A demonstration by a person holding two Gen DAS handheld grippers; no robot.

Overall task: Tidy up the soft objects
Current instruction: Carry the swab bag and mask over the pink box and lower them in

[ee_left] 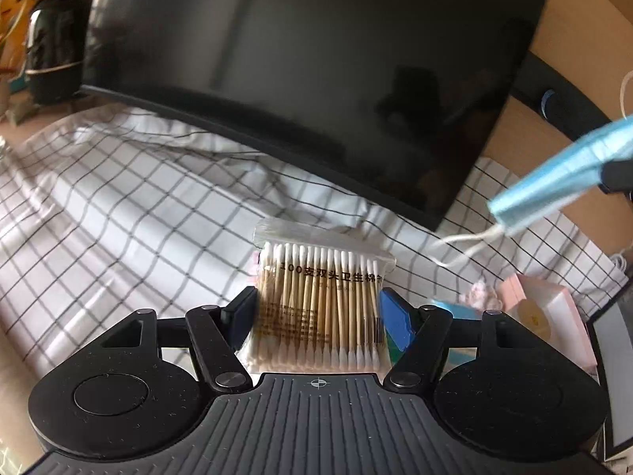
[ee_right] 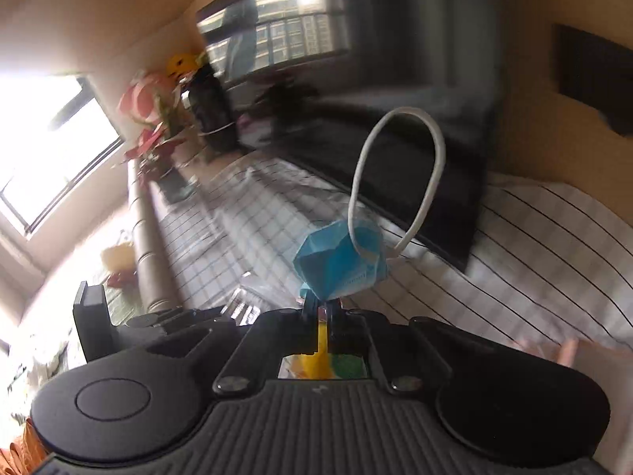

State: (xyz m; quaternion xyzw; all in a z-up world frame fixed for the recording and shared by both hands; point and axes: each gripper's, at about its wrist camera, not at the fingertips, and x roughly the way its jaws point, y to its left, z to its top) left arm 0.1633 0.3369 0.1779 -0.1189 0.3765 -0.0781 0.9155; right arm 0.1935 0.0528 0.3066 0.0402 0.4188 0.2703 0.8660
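left gripper (ee_left: 316, 312): I have it clamped across the cotton swab pack (ee_left: 320, 301), sticks running away from me, centre-low | right gripper (ee_right: 321, 308): pinched tight on blue face mask (ee_right: 341, 263), bunched just above fingertips, ear loop (ee_right: 395, 182) arching upward | pink box (ee_left: 548, 316) lower right in the left view, nearer my right hand

Monitor: a big dark screen (ee_left: 300, 75) tilts across my left view, its lower edge over the cloth.
Cloth: white with a black grid (ee_left: 118, 213), rumpled beneath the screen.
Kettle-like vessel: glossy black (ee_left: 51, 51), far left beside the screen.
Flowers: pink and red (ee_right: 150, 126), blurred, near the bright window (ee_right: 47, 146).
Boxes: pink (ee_left: 554, 316), at the right edge.
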